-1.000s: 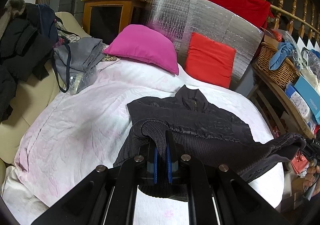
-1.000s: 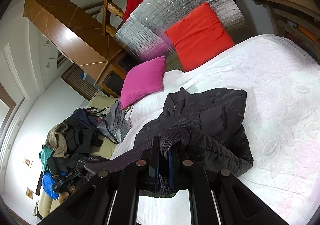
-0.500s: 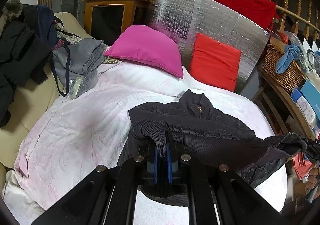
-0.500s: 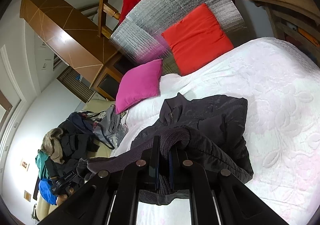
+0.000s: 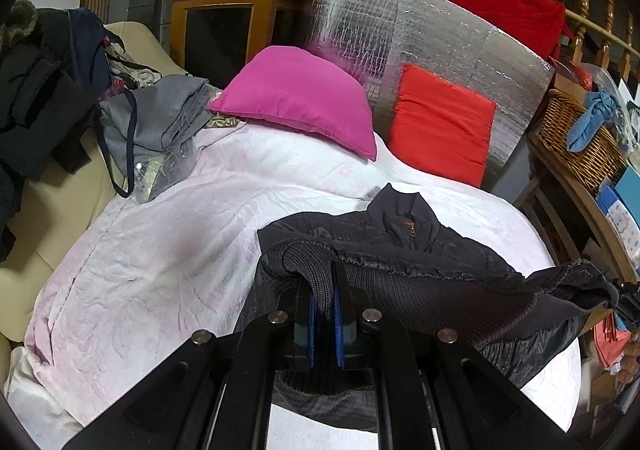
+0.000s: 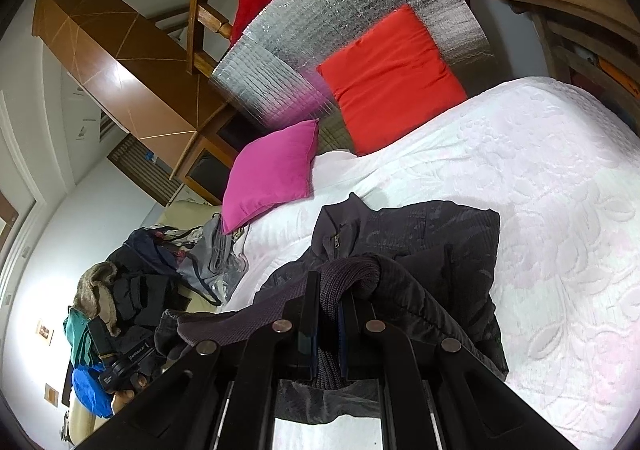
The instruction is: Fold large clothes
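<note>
With your left gripper and right gripper each clamped on the ribbed hem of the dark jacket, whose collar end lies on the white quilted bedspread, keep the two holds level and the hem taut between them as you carry it toward the collar, so the fold lands square. You have one jacket to fold, and two cushions at the head: one pink cushion and one red cushion.
</note>
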A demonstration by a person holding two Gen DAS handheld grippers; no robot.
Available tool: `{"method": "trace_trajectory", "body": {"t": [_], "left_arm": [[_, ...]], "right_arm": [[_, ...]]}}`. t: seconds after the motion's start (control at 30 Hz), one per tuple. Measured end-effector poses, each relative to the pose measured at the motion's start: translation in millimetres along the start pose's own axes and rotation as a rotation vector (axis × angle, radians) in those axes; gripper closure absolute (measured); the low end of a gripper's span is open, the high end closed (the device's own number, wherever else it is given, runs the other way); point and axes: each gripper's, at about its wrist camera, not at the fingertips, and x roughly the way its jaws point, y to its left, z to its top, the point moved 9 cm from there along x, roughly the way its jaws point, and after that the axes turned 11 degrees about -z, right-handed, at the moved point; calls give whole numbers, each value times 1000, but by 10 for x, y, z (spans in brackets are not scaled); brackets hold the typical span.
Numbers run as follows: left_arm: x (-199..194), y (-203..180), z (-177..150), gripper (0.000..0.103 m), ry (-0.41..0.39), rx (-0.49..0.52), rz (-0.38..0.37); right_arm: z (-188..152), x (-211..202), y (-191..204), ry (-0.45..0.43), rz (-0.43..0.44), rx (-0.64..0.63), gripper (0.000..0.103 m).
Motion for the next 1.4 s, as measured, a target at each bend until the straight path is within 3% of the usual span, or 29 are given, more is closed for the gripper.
{"method": "trace_trajectory", "body": {"t": [1.4], "left_arm": [[752, 151, 264, 95, 59, -12, 47]], "right_arm": [[381, 792, -67, 62, -96, -5, 96]]}}
